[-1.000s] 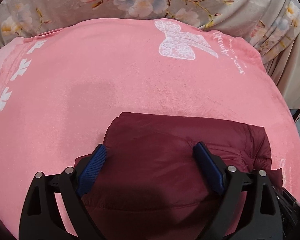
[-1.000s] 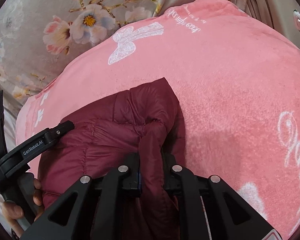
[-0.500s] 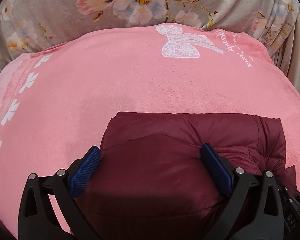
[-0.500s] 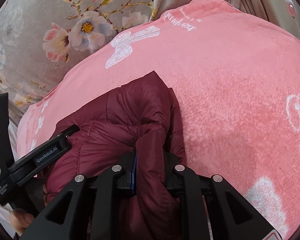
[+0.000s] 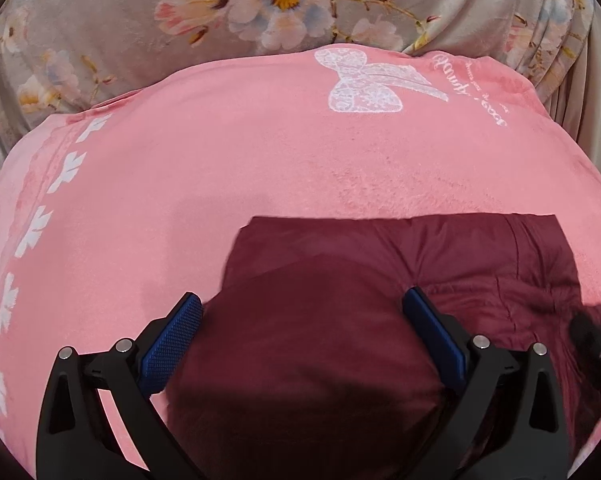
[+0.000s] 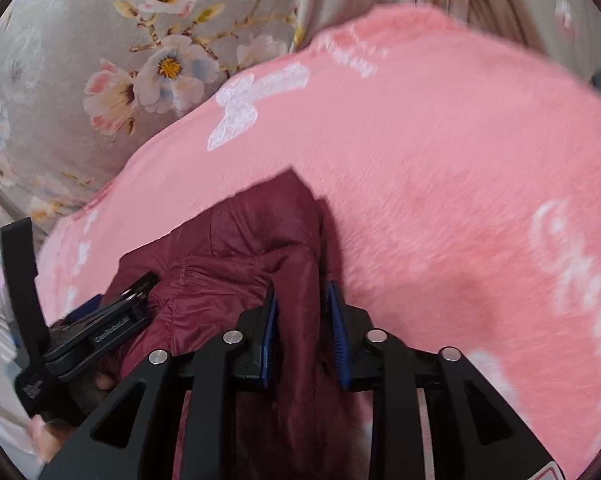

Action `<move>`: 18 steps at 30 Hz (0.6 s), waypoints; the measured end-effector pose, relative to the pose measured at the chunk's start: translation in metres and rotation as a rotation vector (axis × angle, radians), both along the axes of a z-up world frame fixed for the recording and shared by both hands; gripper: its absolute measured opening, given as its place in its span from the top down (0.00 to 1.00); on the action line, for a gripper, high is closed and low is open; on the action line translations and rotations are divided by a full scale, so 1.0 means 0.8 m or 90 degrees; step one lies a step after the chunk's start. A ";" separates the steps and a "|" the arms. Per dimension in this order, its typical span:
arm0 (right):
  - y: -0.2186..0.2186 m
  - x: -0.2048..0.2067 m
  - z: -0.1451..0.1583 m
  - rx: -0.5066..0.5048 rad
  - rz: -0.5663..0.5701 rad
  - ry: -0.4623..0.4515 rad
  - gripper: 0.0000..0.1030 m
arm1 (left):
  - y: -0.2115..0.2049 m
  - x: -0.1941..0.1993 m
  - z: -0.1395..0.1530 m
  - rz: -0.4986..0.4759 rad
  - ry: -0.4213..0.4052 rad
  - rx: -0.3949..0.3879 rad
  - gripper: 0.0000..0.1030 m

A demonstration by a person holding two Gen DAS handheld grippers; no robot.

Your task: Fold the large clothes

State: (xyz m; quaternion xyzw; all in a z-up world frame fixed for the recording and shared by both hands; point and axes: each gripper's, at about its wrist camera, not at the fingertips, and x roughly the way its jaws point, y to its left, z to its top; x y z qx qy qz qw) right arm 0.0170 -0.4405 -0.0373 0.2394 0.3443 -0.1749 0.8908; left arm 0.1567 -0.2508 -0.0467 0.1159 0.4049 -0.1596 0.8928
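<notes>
1. On a pink blanket (image 5: 260, 168) in the left wrist view lies a folded maroon jacket (image 5: 340, 320), its far edge straight across the picture and its near part running down out of sight.
2. Above the jacket the left gripper (image 5: 300, 312) stands spread as wide as it goes; its blue pads (image 5: 172, 336) sit apart on either side of the padded cloth and hold nothing.
3. Behind the blanket hangs a grey flowered cloth (image 5: 140, 40), and a white bow print (image 5: 360, 84) marks the blanket's far side.
4. At the right edge of this view a dark blurred shape sits over the jacket; what it is cannot be told.
5. Seen from the right wrist view, the jacket (image 6: 240, 248) lies bunched at the blanket's (image 6: 440, 160) near left part, one corner pointing away.
6. A fold of the jacket runs between the pads of the right gripper (image 6: 300, 312), whose jaws have just been opening; a narrow gap shows on each side, so the pads no longer press the cloth.
7. At lower left the left gripper (image 6: 112, 320) rests over the jacket, with fingers (image 6: 60, 436) of a hand blurred below it.
</notes>
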 end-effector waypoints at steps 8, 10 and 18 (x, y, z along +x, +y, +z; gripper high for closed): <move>0.052 0.032 0.025 -0.131 0.101 0.045 0.77 | 0.036 -0.038 0.010 0.038 0.040 -0.047 0.05; 0.054 0.042 -0.005 -0.125 0.116 0.075 0.80 | 0.042 -0.043 0.012 0.042 0.042 -0.055 0.05; 0.027 0.037 -0.046 -0.047 0.093 0.036 0.85 | 0.068 -0.060 0.041 0.034 0.022 -0.124 0.05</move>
